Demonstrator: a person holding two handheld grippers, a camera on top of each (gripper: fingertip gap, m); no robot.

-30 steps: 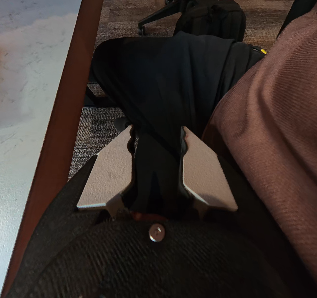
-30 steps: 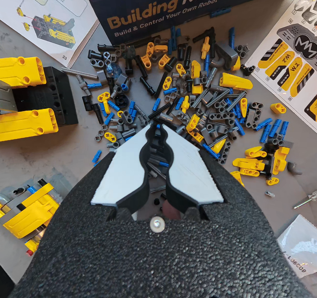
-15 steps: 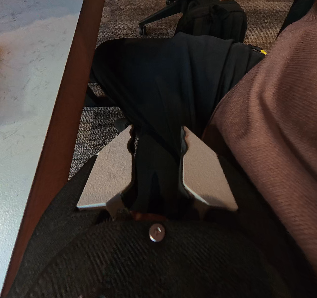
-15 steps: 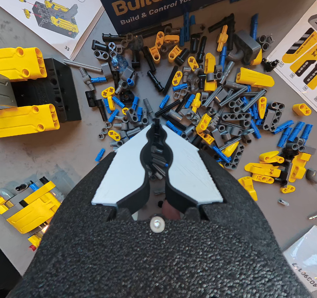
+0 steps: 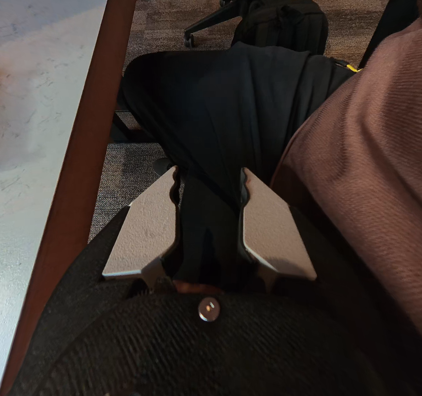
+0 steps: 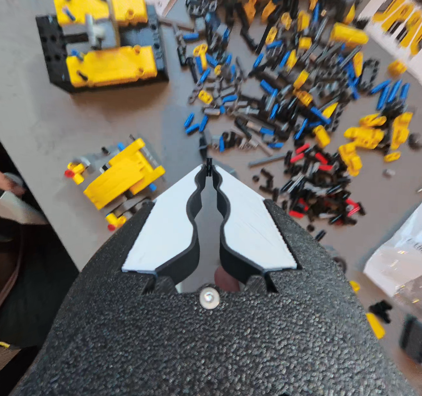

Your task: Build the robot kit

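- Left view: the left gripper (image 5: 209, 172) is down beside the table (image 5: 34, 134), off its edge. Its fingers are spread wide and hold nothing.
- Just past its tips is a dark cloth (image 5: 217, 111) over a seat or a lap; I cannot tell which. A brown sleeve (image 5: 354, 156) is on its right side.
- Farther ahead on the carpet are a chair base (image 5: 219, 17) and a black bag (image 5: 283, 24).
- It is dim here, so the folds between the fingers are hard to see. No toy parts show in this view.
- Right view: the right gripper (image 6: 209, 168) is up above the table (image 6: 34, 115). Its tips are pinching a tiny black pin (image 6: 208, 165), which sticks out a little past them.
- To do this well, keep the squeeze soft and steady, because the pin is small and only the very tips have it. Move slowly so it does not twist or pop out.
- The parts pile (image 6: 296, 88) is ahead and to the right. A yellow block (image 6: 102, 42) is far ahead on the left. A small yellow build (image 6: 123, 177) is just left of the tips.
- A clear bag (image 6: 392, 252) is on the right, cut off by the edge.
- Everything below is blurry, so small parts run together. How much of the pin sits inside the tips is hidden.
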